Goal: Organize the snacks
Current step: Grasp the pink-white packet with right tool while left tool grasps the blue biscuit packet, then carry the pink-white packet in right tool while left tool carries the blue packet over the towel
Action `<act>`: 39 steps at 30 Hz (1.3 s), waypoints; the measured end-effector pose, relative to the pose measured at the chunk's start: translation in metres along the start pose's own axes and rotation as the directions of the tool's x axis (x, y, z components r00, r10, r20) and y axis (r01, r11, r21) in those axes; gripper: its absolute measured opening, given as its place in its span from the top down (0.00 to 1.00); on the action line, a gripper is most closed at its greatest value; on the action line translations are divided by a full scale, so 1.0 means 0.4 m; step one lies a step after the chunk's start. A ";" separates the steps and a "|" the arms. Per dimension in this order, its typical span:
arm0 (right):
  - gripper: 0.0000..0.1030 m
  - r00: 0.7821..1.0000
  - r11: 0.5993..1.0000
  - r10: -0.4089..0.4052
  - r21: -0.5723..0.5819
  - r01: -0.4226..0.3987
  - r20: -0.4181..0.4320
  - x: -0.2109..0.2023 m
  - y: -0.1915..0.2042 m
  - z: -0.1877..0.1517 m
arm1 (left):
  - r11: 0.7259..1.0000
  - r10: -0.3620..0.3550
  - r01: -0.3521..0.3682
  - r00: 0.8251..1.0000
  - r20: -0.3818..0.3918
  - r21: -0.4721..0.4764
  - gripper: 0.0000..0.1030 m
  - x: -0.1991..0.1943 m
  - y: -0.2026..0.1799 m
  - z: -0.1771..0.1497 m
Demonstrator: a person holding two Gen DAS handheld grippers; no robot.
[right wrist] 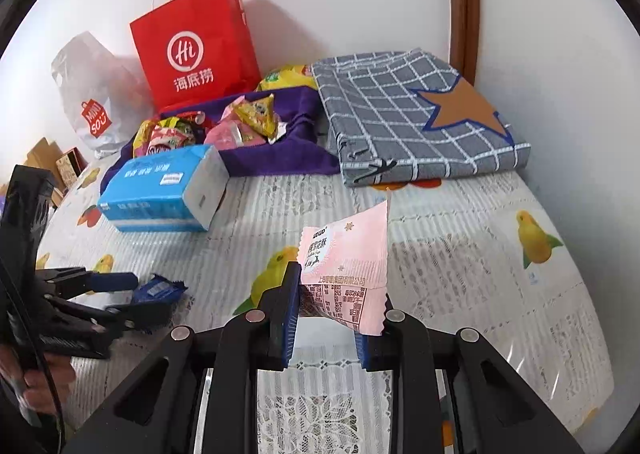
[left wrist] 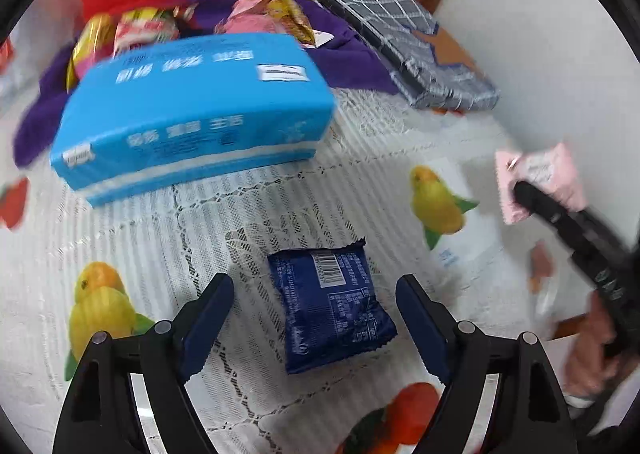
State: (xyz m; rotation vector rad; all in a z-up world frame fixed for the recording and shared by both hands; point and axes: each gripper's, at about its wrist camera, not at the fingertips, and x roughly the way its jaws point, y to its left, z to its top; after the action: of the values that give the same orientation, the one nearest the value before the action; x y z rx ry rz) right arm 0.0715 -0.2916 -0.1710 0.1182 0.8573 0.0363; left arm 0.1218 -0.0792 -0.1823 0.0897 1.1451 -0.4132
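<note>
Left gripper (left wrist: 316,318) spread wide over flat dark-blue foil snack packet (left wrist: 332,306) on lace tablecloth (left wrist: 224,214); right gripper (right wrist: 326,318) clamped on pink crinkle-edged snack sachet (right wrist: 348,274), held aloft.

Best done by lowering straight, straddling the blue packet's short sides, pinching at mid-body, then carrying toward the snack pile on purple cloth (right wrist: 280,162) past blue tissue pack (right wrist: 160,194).

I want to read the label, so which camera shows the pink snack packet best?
The right wrist view: the pink snack packet sits close, sharp, print facing the camera. The left wrist view shows it small, blurred, at the edge.
</note>
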 end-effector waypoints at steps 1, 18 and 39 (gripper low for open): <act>0.77 1.000 1.000 0.004 0.002 -0.004 -0.002 0.001 0.002 -0.004 | 0.998 0.049 -0.049 0.999 0.007 0.038 0.25 0.006 -0.020 -0.005; 0.77 0.988 0.987 0.144 -0.063 -0.148 -0.060 0.092 0.144 -0.014 | 0.961 0.261 -0.249 0.960 0.097 -0.121 0.61 -0.072 0.259 -0.064; 0.75 0.983 0.985 0.168 -0.027 -0.170 -0.069 0.203 0.186 -0.003 | 0.955 0.281 -0.253 0.939 0.197 -0.155 0.57 -0.069 0.279 -0.090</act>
State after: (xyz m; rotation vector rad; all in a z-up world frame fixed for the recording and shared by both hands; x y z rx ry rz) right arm 0.1246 -0.2113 -0.2240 0.1597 0.9111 0.2144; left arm 0.1216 0.0411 -0.1882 0.0847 0.9246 -0.1032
